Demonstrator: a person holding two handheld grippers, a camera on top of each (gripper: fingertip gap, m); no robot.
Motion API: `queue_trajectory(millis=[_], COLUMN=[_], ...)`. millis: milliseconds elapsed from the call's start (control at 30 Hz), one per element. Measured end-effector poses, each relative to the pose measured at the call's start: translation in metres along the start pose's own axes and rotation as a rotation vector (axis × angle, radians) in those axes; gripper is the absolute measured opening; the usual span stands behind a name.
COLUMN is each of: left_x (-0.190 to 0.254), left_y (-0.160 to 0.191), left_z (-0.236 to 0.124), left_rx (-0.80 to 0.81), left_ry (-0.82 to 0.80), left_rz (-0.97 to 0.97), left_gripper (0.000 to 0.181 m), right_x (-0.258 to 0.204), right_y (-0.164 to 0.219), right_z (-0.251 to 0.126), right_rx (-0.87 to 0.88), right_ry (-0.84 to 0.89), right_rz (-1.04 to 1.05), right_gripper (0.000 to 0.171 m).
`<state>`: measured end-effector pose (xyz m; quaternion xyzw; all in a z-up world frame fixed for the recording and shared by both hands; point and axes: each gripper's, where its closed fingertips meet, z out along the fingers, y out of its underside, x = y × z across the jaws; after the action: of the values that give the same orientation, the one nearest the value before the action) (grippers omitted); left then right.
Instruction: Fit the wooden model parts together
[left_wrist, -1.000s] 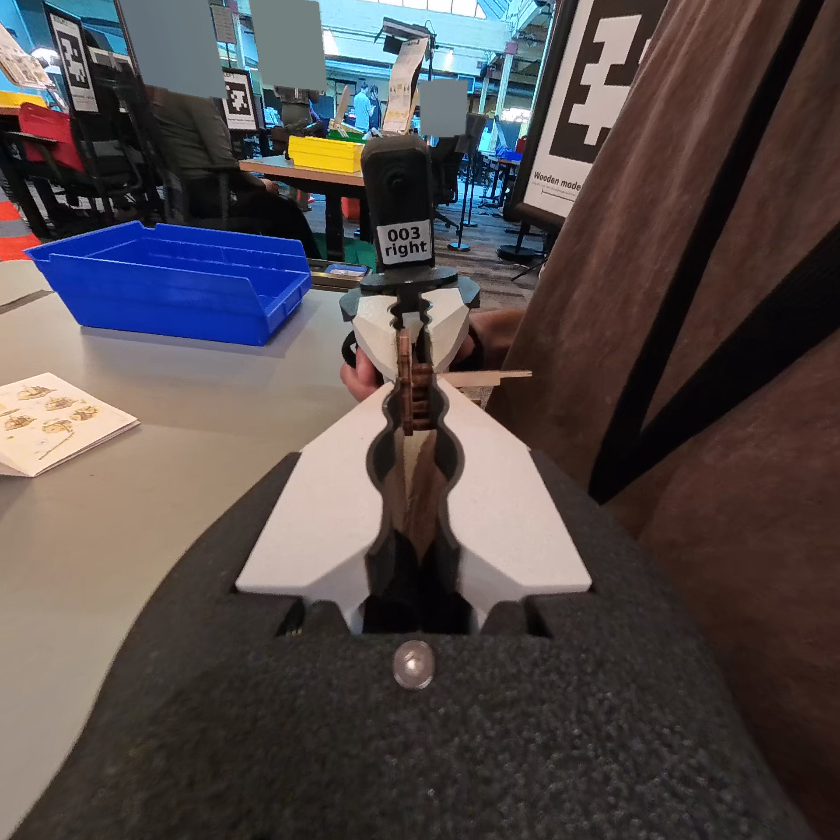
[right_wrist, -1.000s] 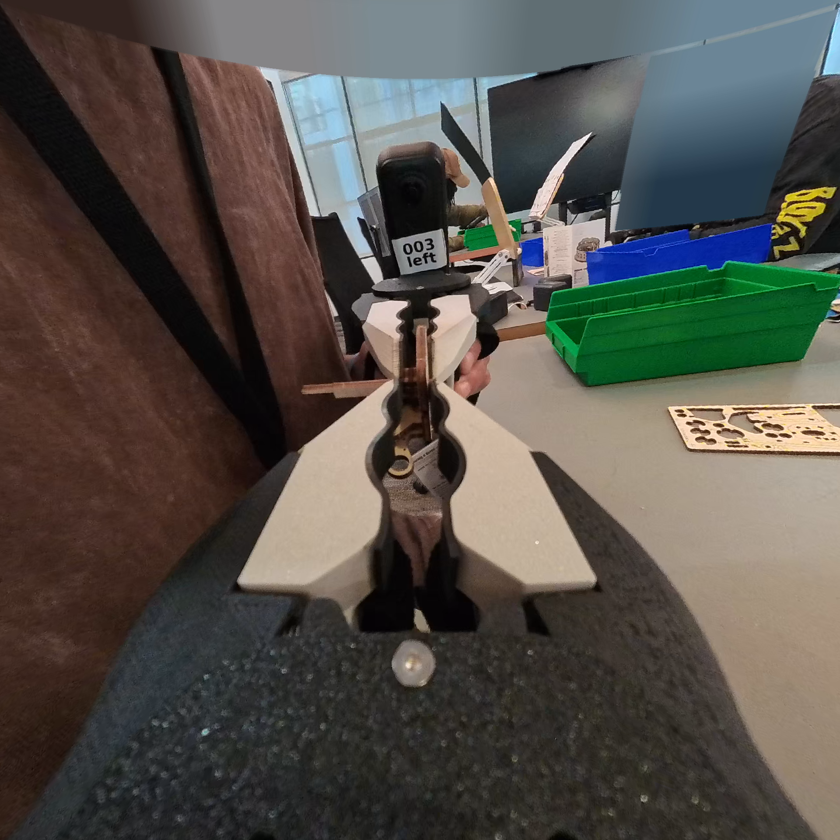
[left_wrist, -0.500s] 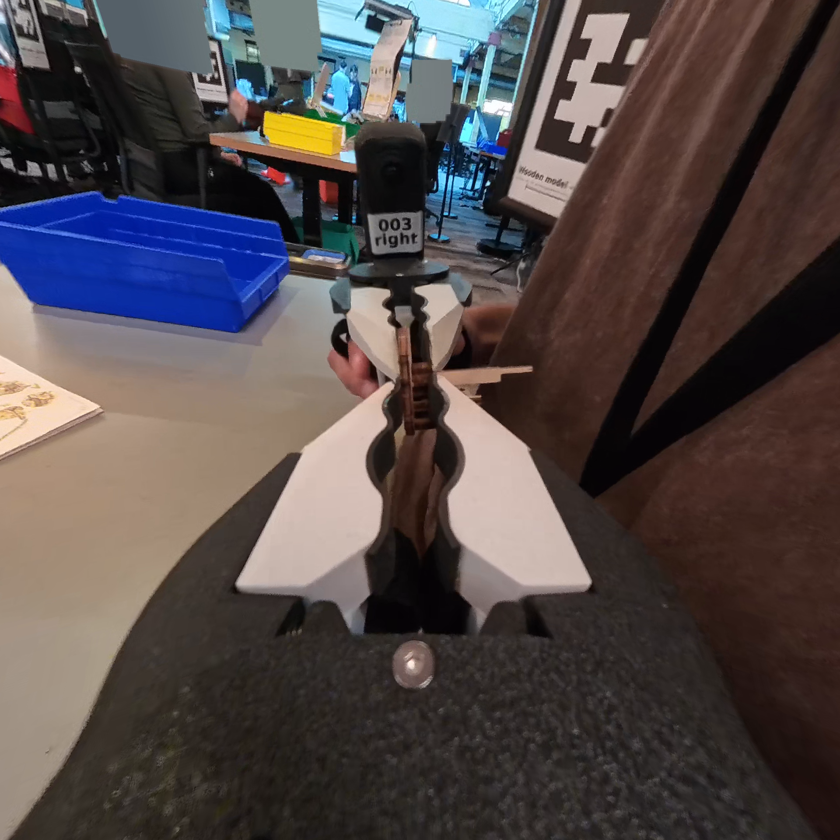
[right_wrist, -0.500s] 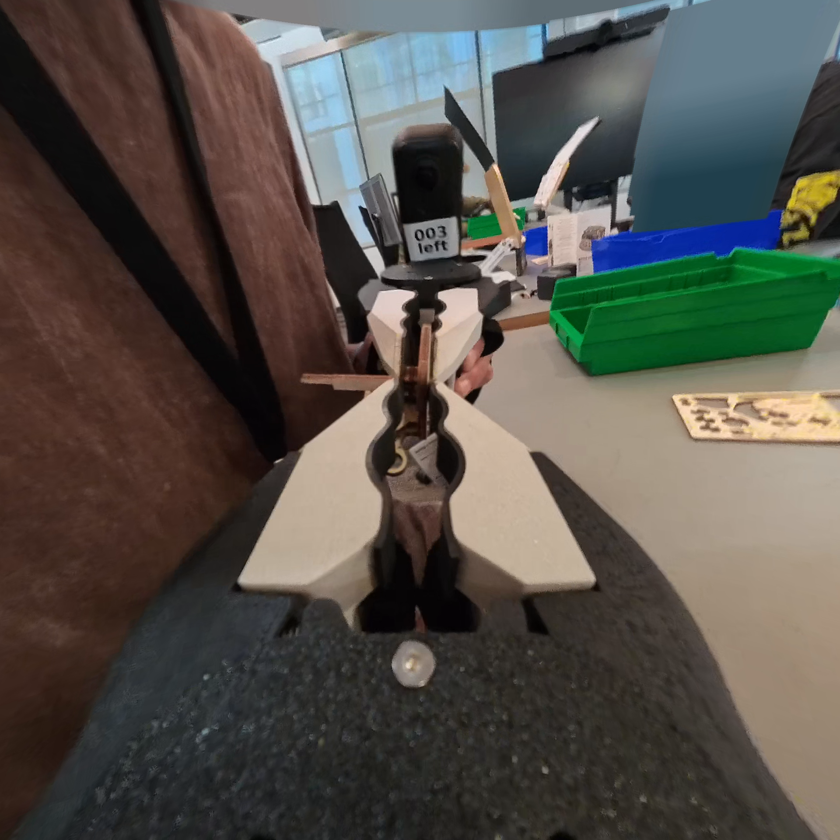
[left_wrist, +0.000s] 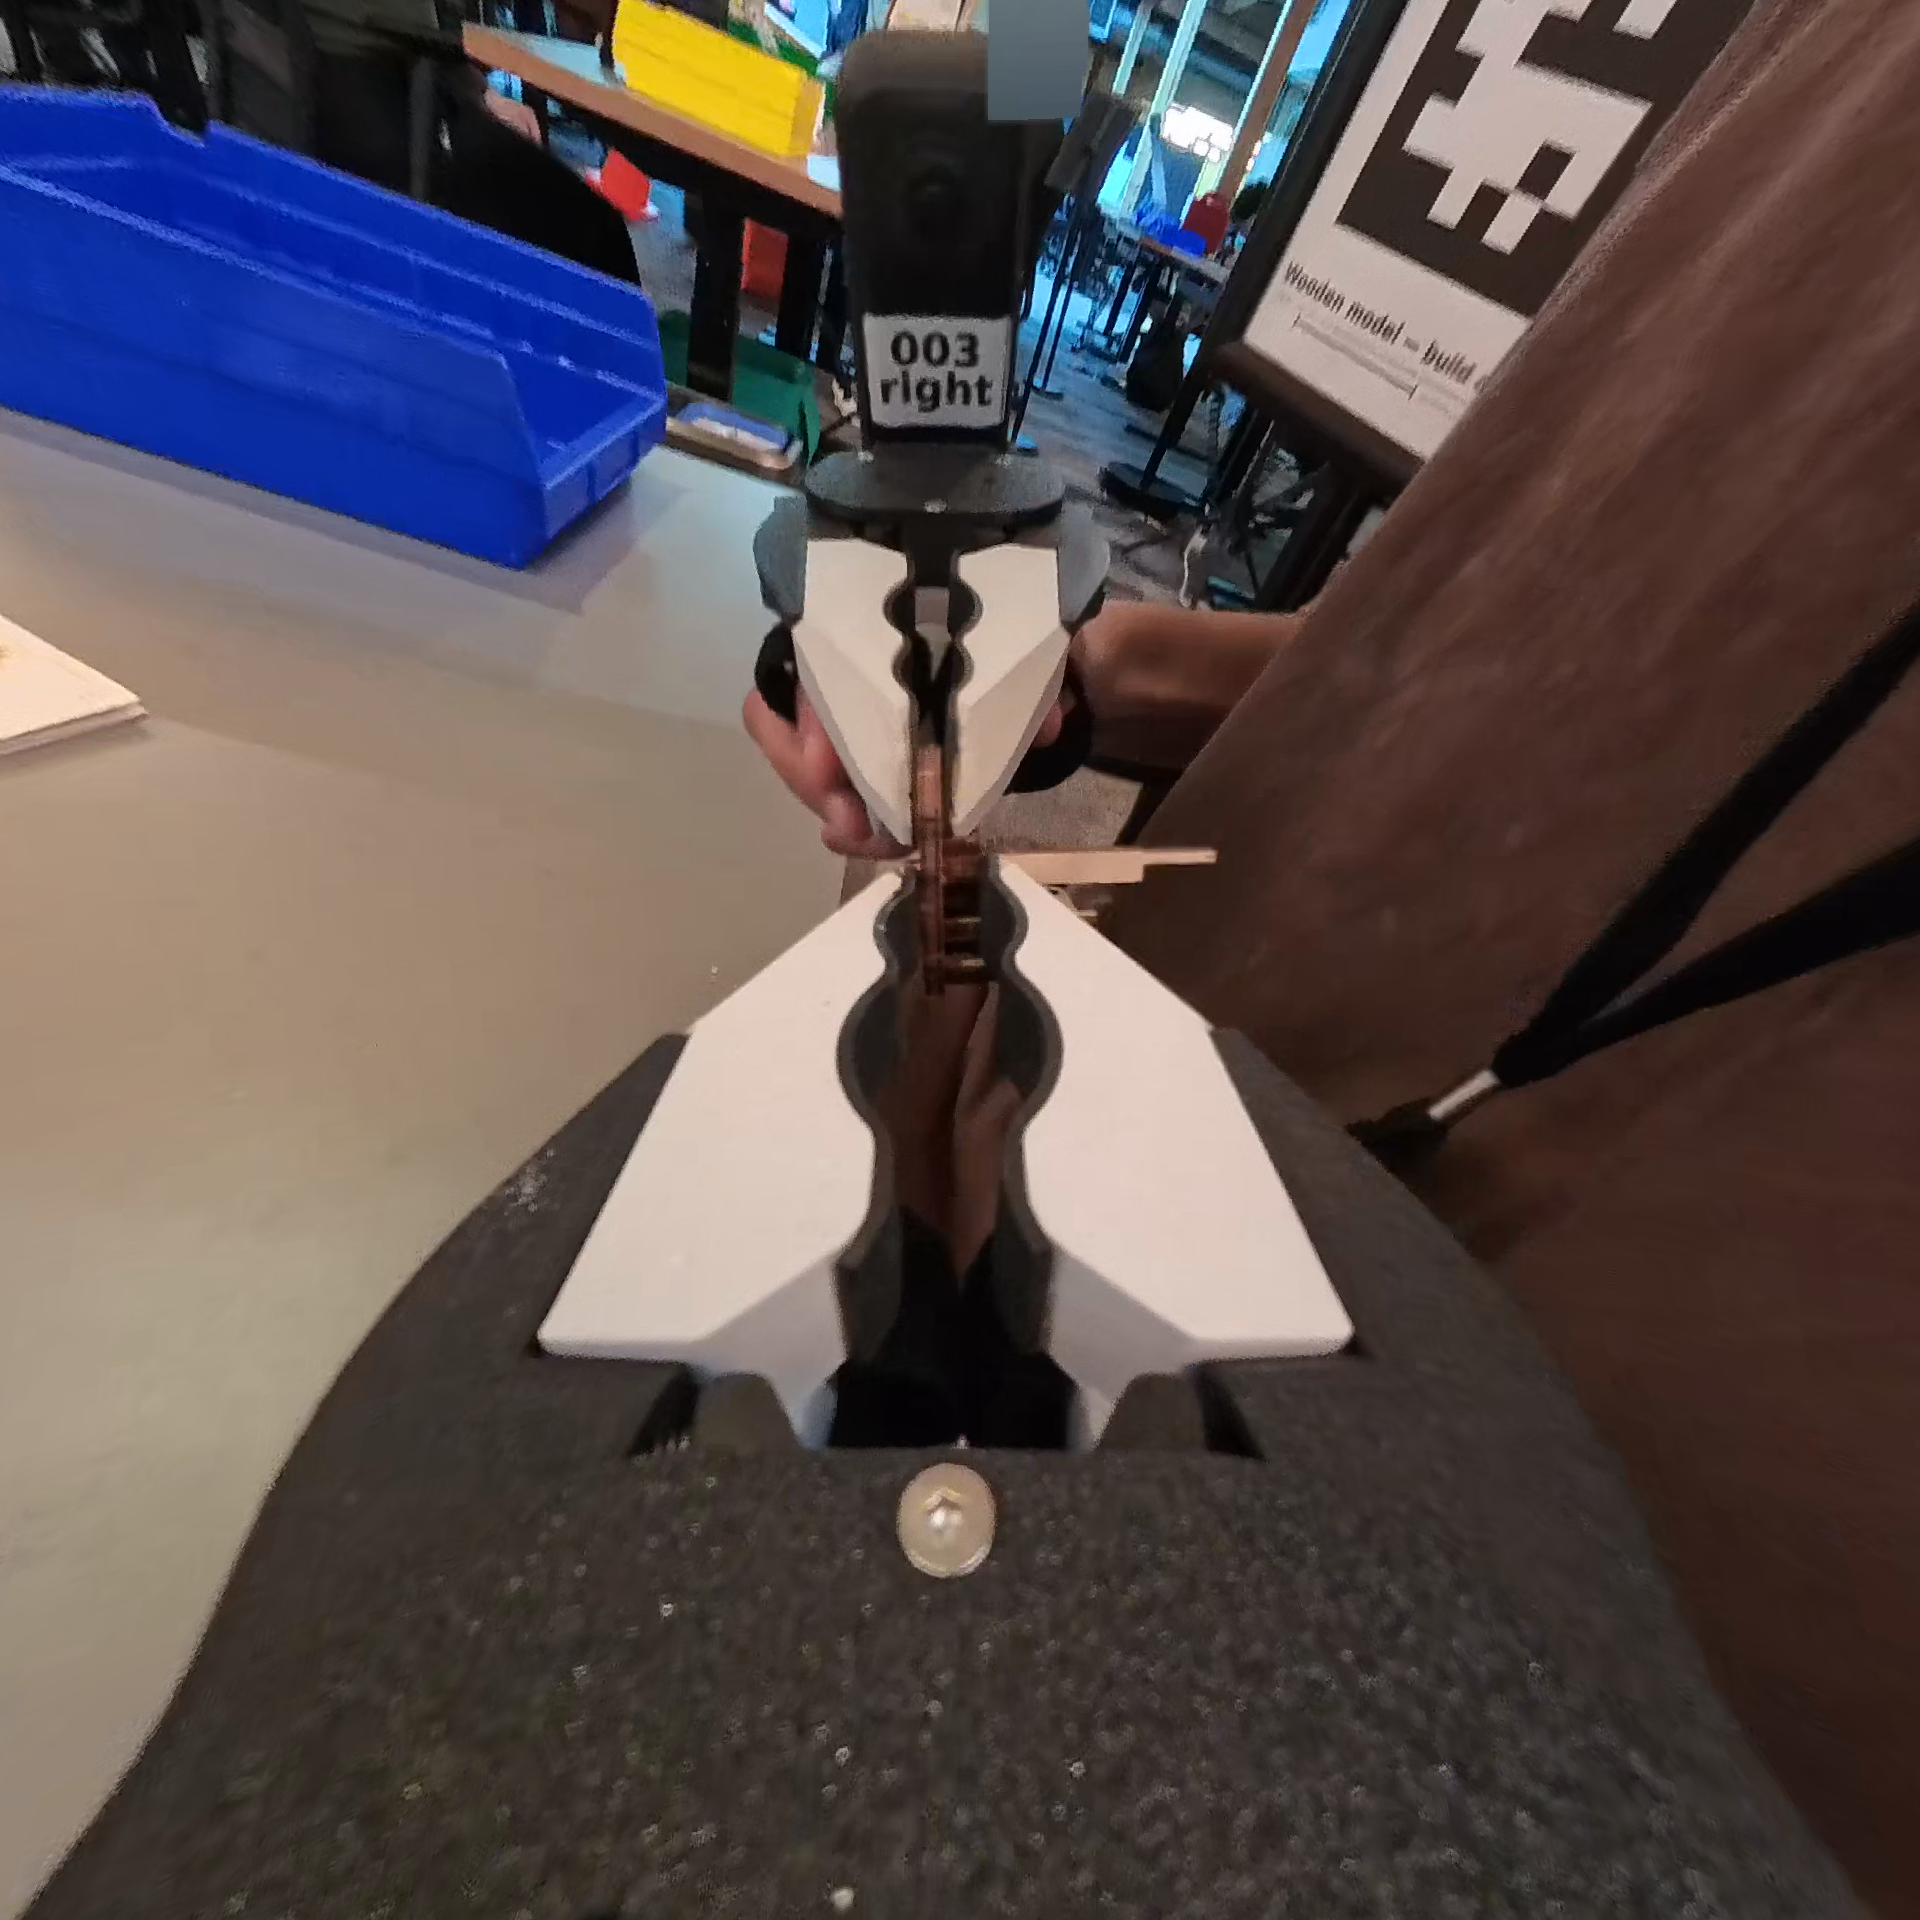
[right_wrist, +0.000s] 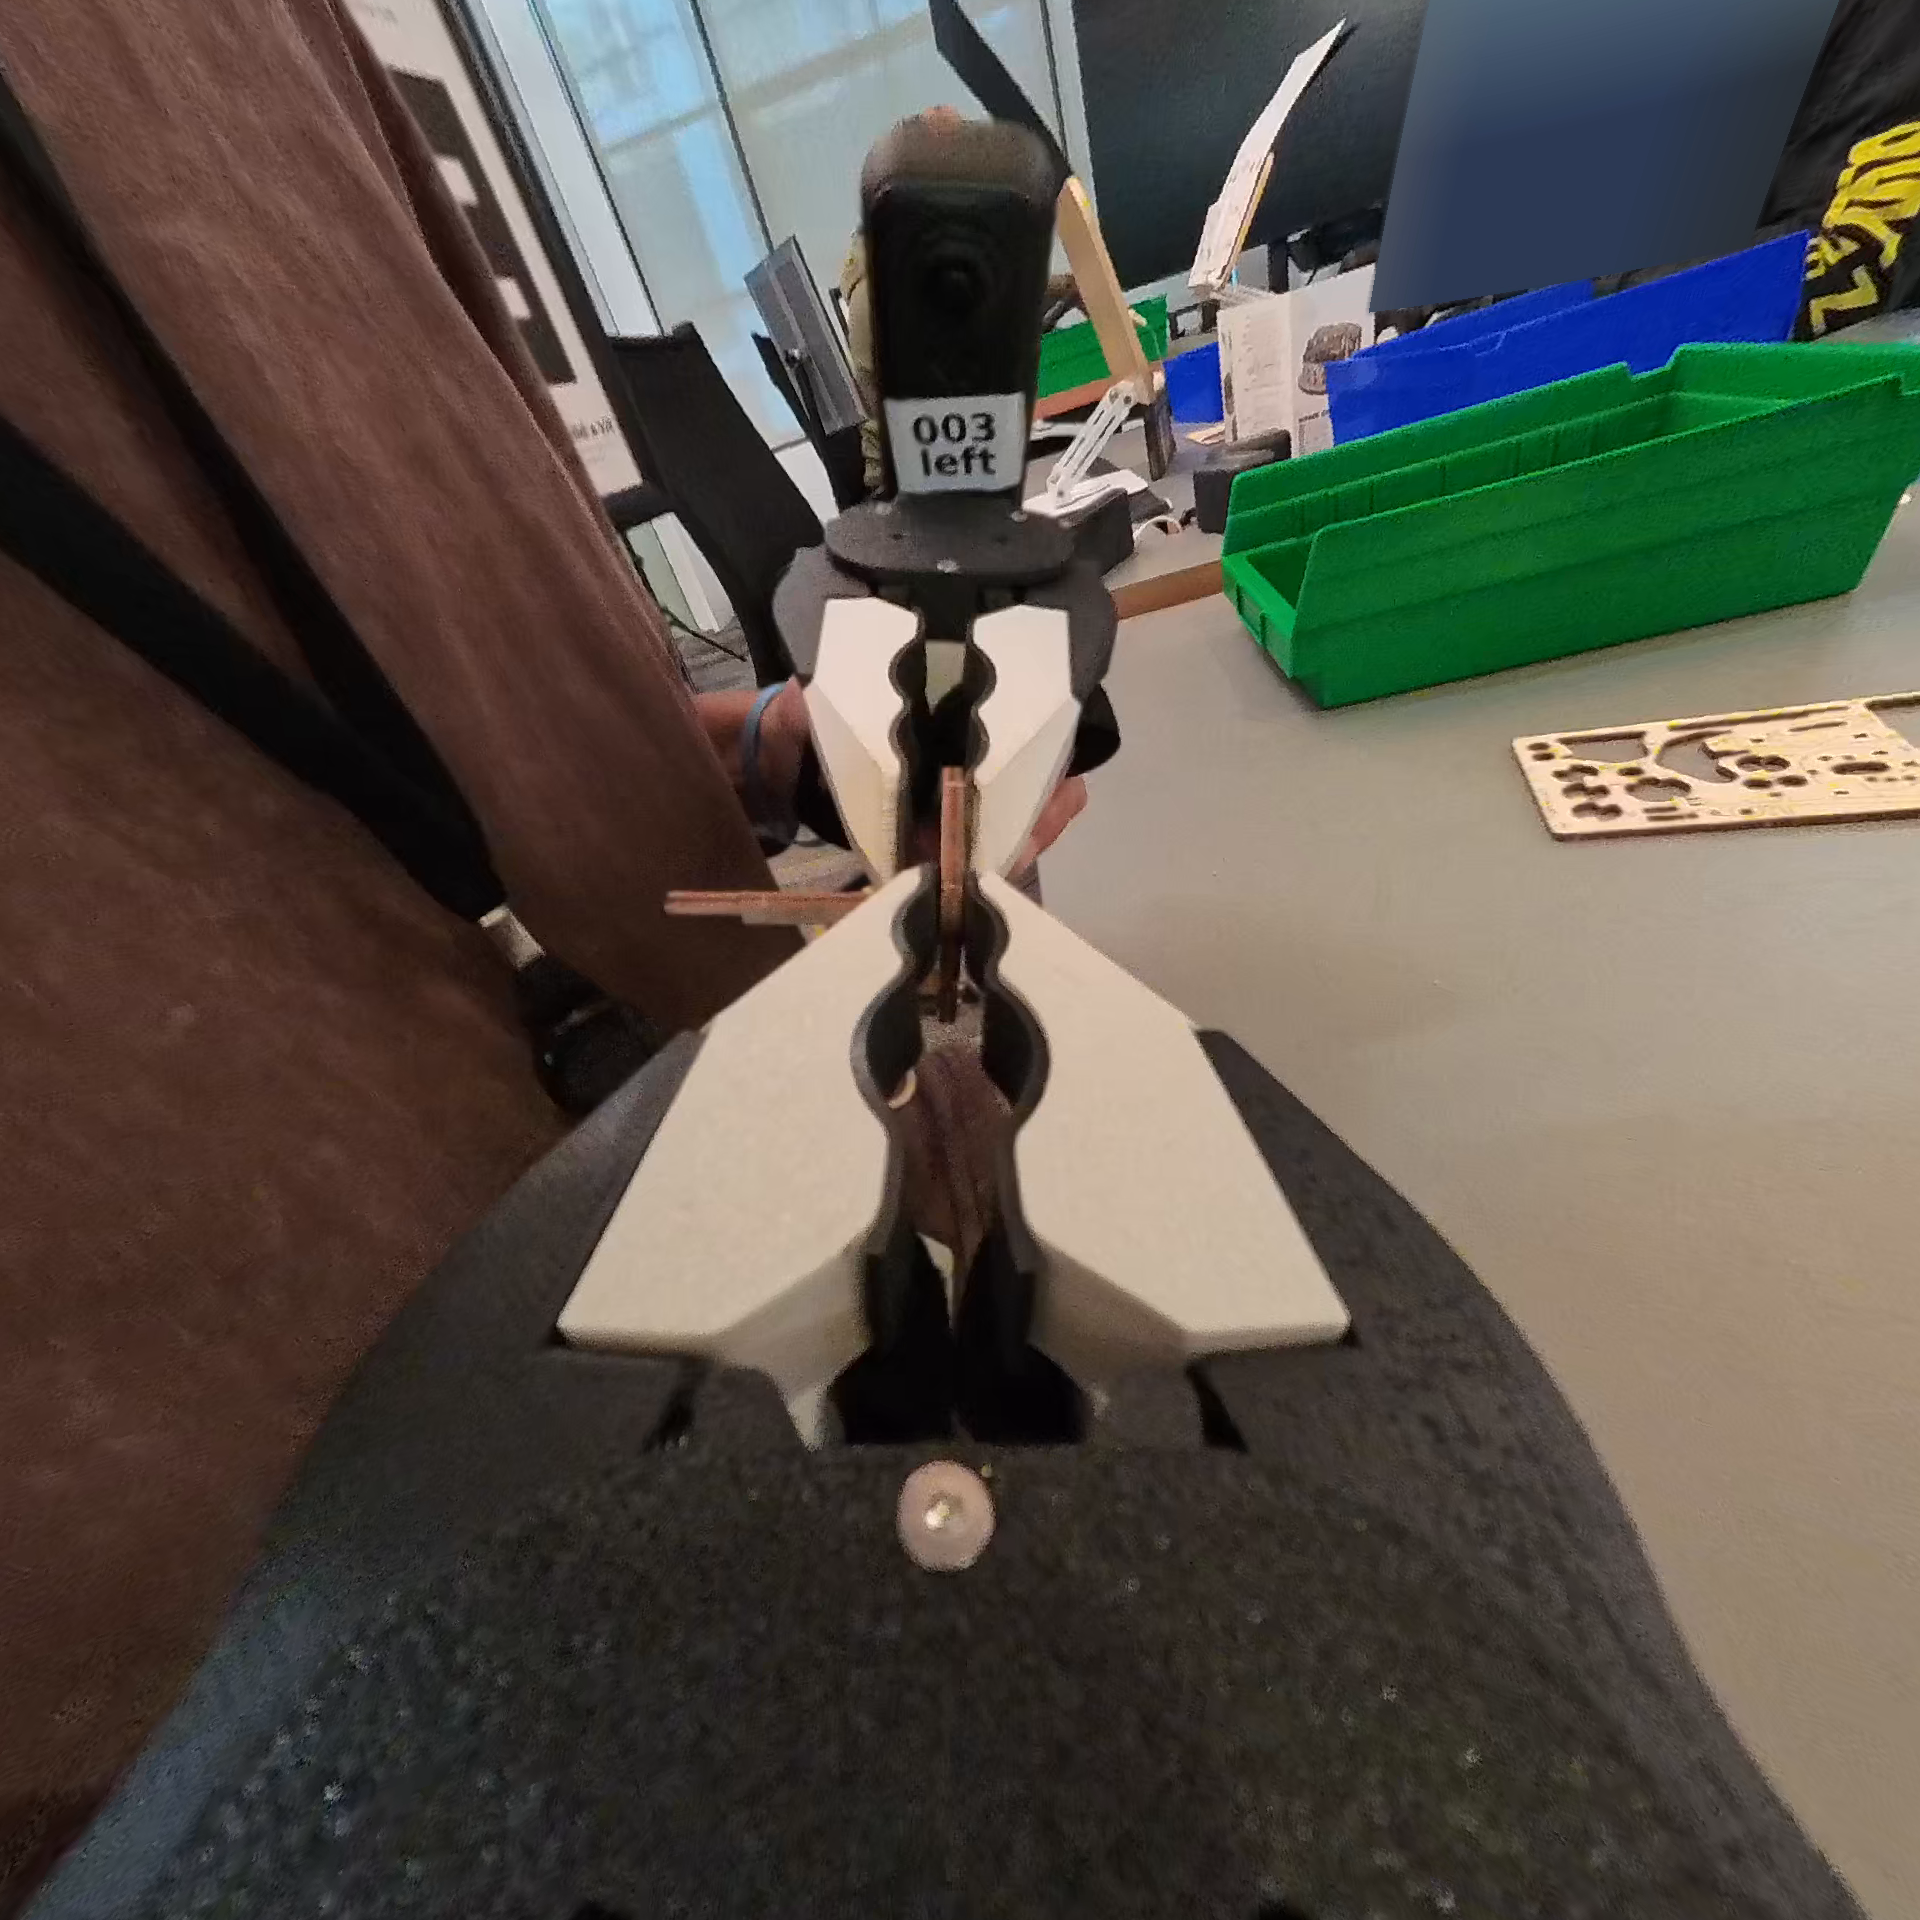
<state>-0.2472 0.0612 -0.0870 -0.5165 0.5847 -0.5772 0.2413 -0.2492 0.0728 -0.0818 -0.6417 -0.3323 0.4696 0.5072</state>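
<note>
Left gripper (left_wrist: 951, 883) and right gripper (right_wrist: 943, 899) meet tip to tip in mid-air above the near edge of the grey table (left_wrist: 312, 935), close to the person's brown garment (left_wrist: 1558, 727). Each is clenched on the wooden model parts (left_wrist: 948, 904), a slotted upright piece pinched between both sets of fingertips, thin strip (left_wrist: 1122, 858) sticking sideways toward the garment. Blue bin (left_wrist: 312, 343) far left; green bin (right_wrist: 1558, 520) and punched wooden sheet (right_wrist: 1714, 764) far right on the table.

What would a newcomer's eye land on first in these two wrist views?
Dead centre: the left gripper and right gripper meet tip to tip, both shut on the wooden model parts, held in the air against the person's brown top. Then the colours on the grey table: a blue bin far left, a green bin and a punched-out wooden sheet at right.
</note>
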Motion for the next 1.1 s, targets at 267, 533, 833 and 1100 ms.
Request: queue_trajectory(millis=[267, 533, 833, 1100], left_x=[-0.016, -0.034, -0.024, -0.053], left_y=[-0.008, -0.021, -0.025, -0.002], left_z=[0.003, -0.021, -0.021, -0.030], left_rx=[0.102, 0.208, 0.222, 0.082], left_ry=[0.018, -0.044, -0.030, -0.135], left_rz=[-0.147, -0.205, -0.188, -0.183], left_gripper=[0.010, 0.011, 0.002, 0.001], right_x=[0.017, 0.026, 0.022, 0.050], right_y=[-0.002, -0.017, -0.023, -0.010], right_z=[-0.008, -0.010, -0.004, -0.016], right_rx=[0.117, 0.238, 0.267, 0.121], right_ry=[0.040, 0.068, 0.076, 0.312], right_rz=[0.131, 0.190, 0.157, -0.015], right_gripper=[0.003, 0.003, 0.003, 0.034])
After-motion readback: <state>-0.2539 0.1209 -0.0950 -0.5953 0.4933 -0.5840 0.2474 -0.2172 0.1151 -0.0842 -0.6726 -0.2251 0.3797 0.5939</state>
